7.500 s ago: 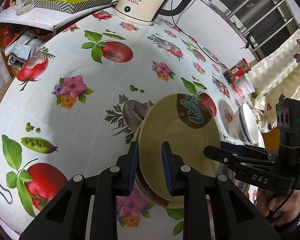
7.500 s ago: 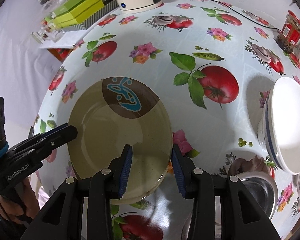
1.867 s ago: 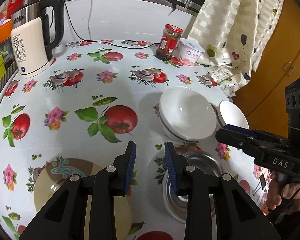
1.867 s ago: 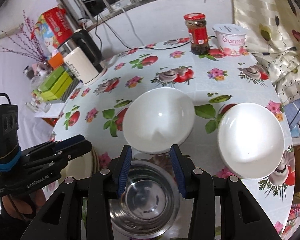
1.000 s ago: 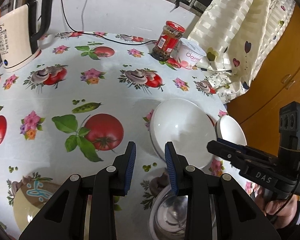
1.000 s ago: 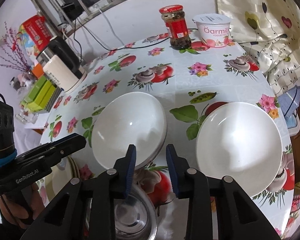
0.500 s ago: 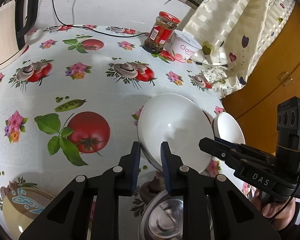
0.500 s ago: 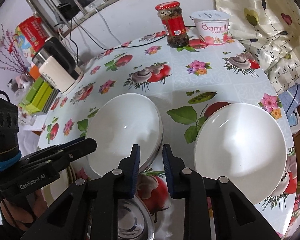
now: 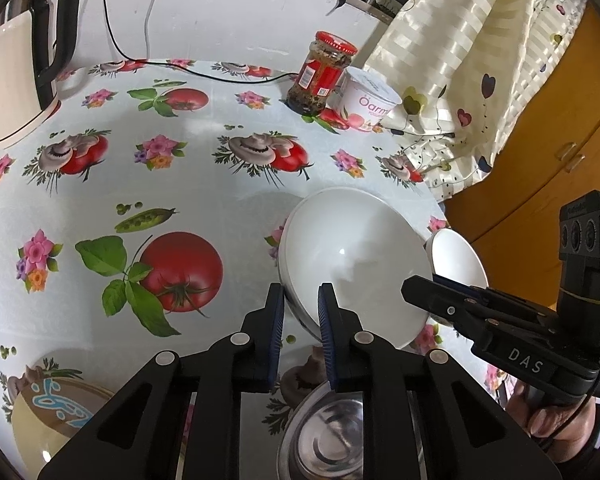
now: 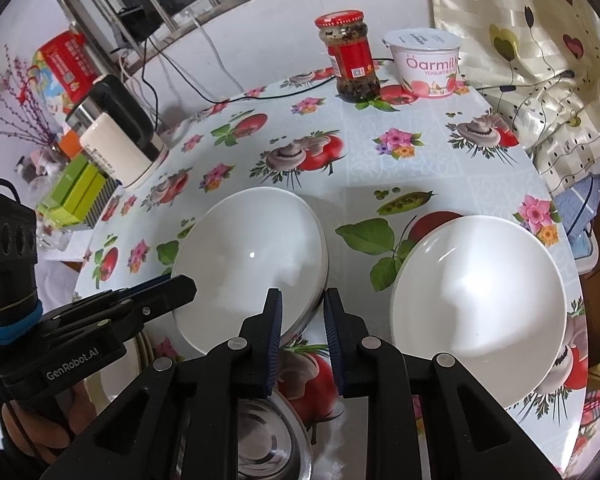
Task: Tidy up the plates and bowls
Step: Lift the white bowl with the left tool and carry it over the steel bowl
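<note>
Two white bowls [image 10: 252, 256], one steel bowl [image 9: 324, 436], one plate [image 9: 52, 420].

A red-lidded jar [image 10: 350, 56] stands just beside a yogurt tub [image 10: 426, 62] at the far edge of the bench [image 10: 400, 176], near a striped curtain [image 10: 520, 40]; a cream kettle [image 10: 118, 144] sits off left beside green boxes [image 10: 78, 196]

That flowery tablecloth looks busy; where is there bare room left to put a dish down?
Bare cloth lies between the cream electric kettle, the red-lidded glass jar and the nearer white ceramic bowl, around the printed tomato. It is crowded near the holders: that bowl, the second white bowl, the steel bowl and the beige plate.
</note>
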Available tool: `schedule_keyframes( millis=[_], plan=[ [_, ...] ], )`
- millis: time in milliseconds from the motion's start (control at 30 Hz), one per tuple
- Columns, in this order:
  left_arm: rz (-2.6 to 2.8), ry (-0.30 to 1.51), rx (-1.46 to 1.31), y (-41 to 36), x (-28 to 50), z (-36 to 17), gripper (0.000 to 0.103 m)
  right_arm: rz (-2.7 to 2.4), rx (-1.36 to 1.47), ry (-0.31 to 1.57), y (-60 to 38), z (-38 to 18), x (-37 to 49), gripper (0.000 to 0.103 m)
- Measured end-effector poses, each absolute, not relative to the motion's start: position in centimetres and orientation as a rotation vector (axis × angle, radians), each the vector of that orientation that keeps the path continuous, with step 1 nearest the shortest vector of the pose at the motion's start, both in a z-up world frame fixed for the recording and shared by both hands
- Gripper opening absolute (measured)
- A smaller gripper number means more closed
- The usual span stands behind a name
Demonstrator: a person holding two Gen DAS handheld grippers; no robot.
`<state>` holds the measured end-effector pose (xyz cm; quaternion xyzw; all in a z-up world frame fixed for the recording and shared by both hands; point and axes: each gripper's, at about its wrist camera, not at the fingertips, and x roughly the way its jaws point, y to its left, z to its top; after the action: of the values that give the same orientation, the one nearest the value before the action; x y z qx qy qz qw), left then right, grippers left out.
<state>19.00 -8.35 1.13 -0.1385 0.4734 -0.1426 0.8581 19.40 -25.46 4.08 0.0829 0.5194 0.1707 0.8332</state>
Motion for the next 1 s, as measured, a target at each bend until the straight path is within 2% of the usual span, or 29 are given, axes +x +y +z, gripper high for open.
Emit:
schedule_keyframes(
  millis=[1000],
  plan=[
    [-0.307, 0.915, -0.271, -8.2, 14.6, 5.5, 0.018, 0.370, 0.150, 1.033, -24.8, 8.9, 15.4, 0.021]
  ],
)
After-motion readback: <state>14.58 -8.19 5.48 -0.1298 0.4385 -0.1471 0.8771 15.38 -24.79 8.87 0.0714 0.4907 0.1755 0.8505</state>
